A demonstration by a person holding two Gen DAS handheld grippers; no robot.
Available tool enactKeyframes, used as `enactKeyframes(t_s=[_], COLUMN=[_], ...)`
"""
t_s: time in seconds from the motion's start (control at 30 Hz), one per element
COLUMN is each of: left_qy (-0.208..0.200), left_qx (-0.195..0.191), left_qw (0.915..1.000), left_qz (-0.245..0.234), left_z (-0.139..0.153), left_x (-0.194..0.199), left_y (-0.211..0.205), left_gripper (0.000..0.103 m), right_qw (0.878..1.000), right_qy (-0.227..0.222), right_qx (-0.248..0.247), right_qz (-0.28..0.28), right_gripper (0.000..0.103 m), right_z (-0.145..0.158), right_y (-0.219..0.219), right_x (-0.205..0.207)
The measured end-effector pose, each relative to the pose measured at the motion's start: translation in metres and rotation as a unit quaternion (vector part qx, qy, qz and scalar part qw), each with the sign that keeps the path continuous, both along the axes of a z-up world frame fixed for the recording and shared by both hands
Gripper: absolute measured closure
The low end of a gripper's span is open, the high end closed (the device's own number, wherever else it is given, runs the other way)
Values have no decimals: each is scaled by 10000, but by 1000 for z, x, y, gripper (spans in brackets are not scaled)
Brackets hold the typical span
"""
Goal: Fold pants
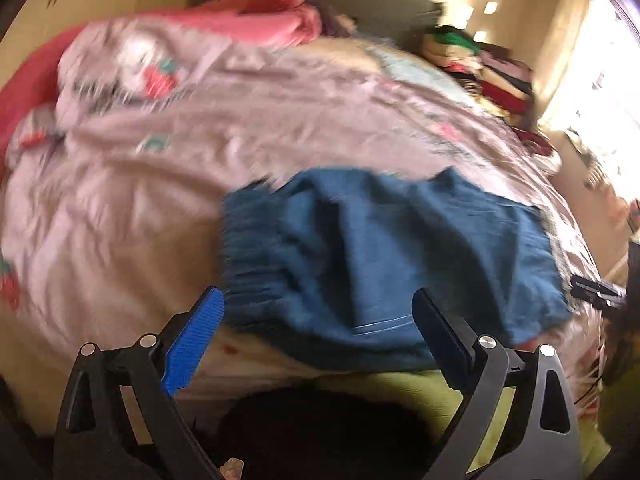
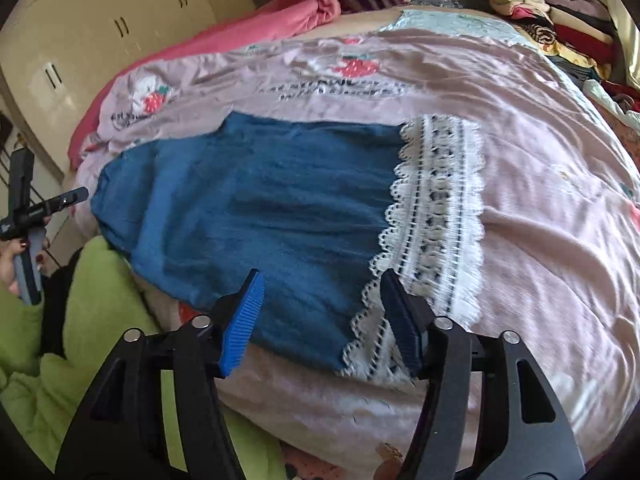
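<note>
Blue pants (image 2: pixel 248 204) with white lace cuffs (image 2: pixel 436 216) lie flat across the pink bedspread (image 2: pixel 540 240), waistband to the left, cuffs to the right. My right gripper (image 2: pixel 320 312) is open and empty, hovering just above the pants' near edge beside the lace. In the blurred left wrist view the pants (image 1: pixel 380 248) show with the gathered waistband nearest. My left gripper (image 1: pixel 316 320) is open and empty, just short of the waistband. The left gripper also shows in the right wrist view (image 2: pixel 60 200), held in a hand at the far left.
A pile of folded clothes (image 2: pixel 560 12) sits at the bed's far right. A pink blanket (image 2: pixel 304 8) lies bunched at the headboard. A green sleeve (image 2: pixel 92 320) is at the near edge. Cream wardrobes (image 2: pixel 100 40) stand left of the bed.
</note>
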State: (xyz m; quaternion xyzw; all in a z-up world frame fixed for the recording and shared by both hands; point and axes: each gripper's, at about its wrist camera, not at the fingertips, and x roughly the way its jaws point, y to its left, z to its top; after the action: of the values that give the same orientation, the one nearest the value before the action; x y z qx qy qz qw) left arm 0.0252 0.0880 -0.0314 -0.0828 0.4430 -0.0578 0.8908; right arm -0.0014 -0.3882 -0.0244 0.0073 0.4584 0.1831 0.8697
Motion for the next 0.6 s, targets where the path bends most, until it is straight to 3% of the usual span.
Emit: enactKeyframes(t_s=[0.17, 0.2, 0.23, 0.27, 0.33, 0.43, 0.6], left_qy=[213, 194, 213, 192, 75, -148, 17], left_qx=[-298, -311, -218, -127, -241, 18, 103], left_qw=[9990, 9990, 9989, 9987, 9986, 9984, 9987], left_qz=[247, 258, 358, 450, 463, 544, 505], left_z=[-21, -23, -25, -25, -21, -12, -28], left_x=[21, 23, 26, 26, 22, 12, 25], left_y=[0, 0, -3, -4, 2, 15, 20], left_gripper=[7, 14, 49, 55, 56, 56, 47], right_qw=[9997, 9997, 9996, 9996, 9996, 9995, 9995], right_qy=[212, 233, 240, 241, 263, 296, 272], right_qx=[8, 33, 53, 60, 41, 6, -144], right_qz=[-97, -104, -106, -113, -132, -144, -110], right_gripper=[45, 44, 43, 43, 43, 43, 41], right_z=[-14, -16, -17, -17, -17, -18, -23], right_y=[-5, -7, -8, -8, -8, -8, -3], right_x=[3, 2, 1, 1, 0, 1, 0])
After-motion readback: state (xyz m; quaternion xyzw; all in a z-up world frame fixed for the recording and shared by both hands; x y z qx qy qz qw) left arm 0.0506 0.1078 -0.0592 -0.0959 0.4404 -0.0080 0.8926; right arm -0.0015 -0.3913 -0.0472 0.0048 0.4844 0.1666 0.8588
